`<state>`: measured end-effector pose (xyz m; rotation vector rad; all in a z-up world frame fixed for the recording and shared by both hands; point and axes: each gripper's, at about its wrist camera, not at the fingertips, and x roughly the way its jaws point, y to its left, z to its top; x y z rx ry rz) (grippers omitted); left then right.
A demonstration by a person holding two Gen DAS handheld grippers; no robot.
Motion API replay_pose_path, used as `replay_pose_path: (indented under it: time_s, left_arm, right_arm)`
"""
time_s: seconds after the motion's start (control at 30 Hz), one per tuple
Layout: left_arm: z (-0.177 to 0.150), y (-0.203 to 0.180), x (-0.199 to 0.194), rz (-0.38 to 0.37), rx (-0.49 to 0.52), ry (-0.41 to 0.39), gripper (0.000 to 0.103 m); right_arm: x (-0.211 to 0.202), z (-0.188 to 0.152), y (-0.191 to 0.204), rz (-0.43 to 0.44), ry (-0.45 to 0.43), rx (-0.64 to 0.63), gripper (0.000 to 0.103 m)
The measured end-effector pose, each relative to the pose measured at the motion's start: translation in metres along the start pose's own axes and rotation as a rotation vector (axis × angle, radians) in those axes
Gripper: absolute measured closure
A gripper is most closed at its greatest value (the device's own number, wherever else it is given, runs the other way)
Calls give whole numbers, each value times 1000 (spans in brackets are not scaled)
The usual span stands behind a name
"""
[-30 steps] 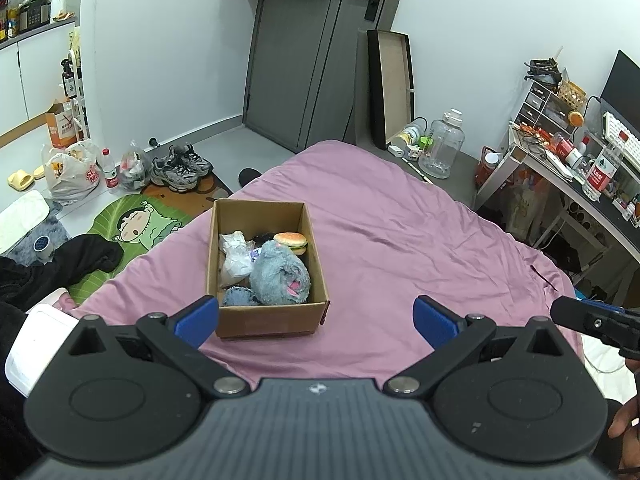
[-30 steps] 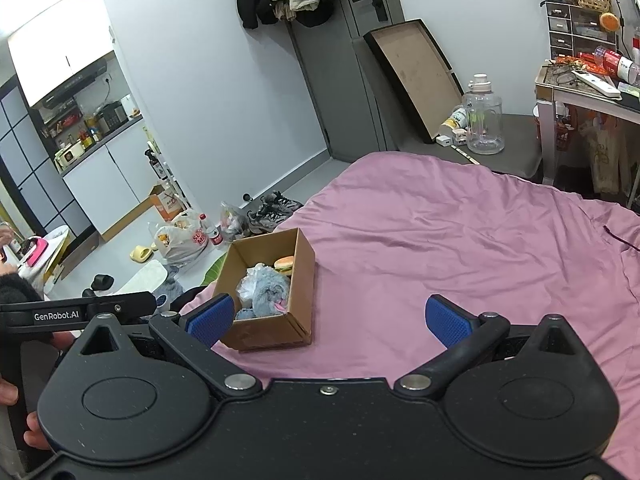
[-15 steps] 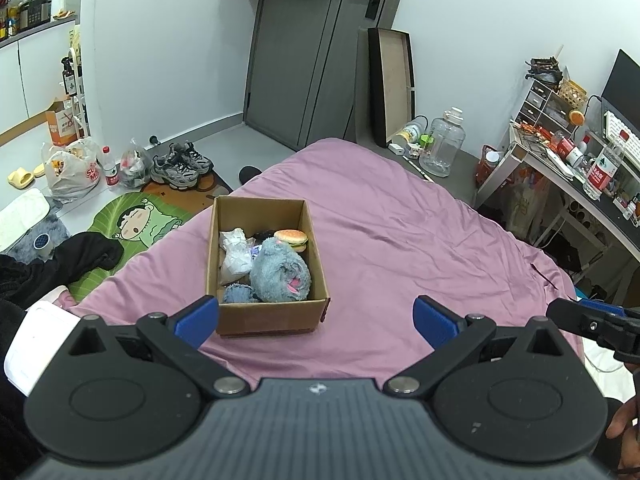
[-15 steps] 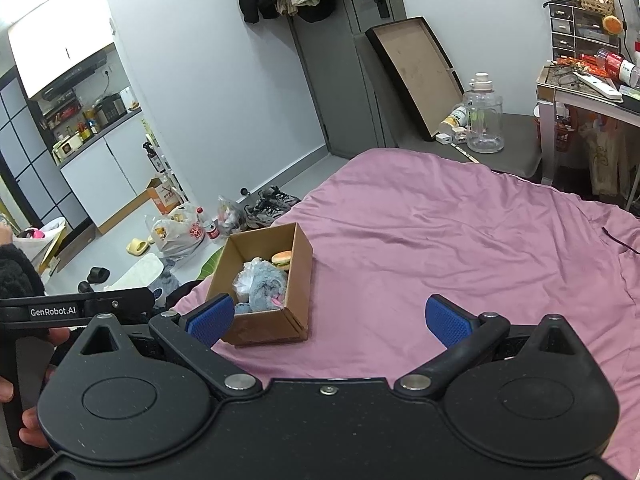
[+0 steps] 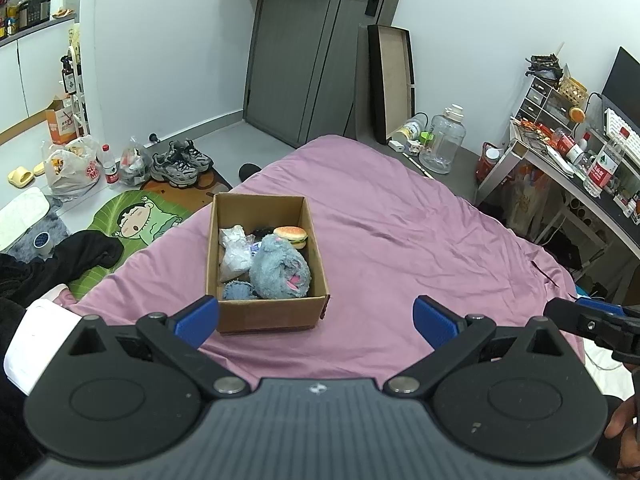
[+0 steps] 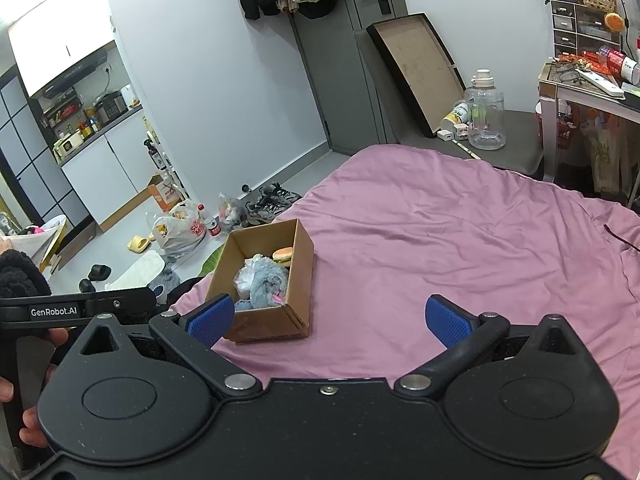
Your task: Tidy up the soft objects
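An open cardboard box (image 5: 272, 312) stands on the purple bed (image 5: 400, 248). Inside lie a grey-blue plush toy (image 5: 282, 269), a toy hamburger (image 5: 291, 235), a crumpled white plastic bag (image 5: 234, 251) and a small blue soft item (image 5: 238, 291). The box also shows in the right wrist view (image 6: 276, 320), with the plush toy (image 6: 268, 286) and hamburger (image 6: 283, 255). My left gripper (image 5: 316, 322) is open and empty, just short of the box. My right gripper (image 6: 328, 320) is open and empty, to the right of the box.
The floor left of the bed holds shoes (image 5: 180, 162), plastic bags (image 5: 74, 166), a green cartoon mat (image 5: 136, 220) and black clothing (image 5: 60, 256). A cluttered desk (image 5: 576, 168) stands at the right. A water jug (image 5: 444, 140) and leaning board (image 5: 394, 80) are beyond the bed.
Both grippers have drifted slightly; in the right wrist view the box has shifted a little lower. The jaws stay open and nothing in the box has moved.
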<state>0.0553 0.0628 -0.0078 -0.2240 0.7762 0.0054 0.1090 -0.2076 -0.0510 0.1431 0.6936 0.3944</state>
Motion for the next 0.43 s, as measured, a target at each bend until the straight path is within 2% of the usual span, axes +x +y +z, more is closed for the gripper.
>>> replay_pose_path:
  time_s: [0.27, 0.43]
  left_arm:
    - [-2, -1, 1, 2, 6, 11, 1]
    - [-3, -2, 1, 12, 26, -8, 1]
  right_arm:
    - [2, -1, 0, -7, 6, 12, 0]
    - [6, -2, 1, -13, 16, 10, 0]
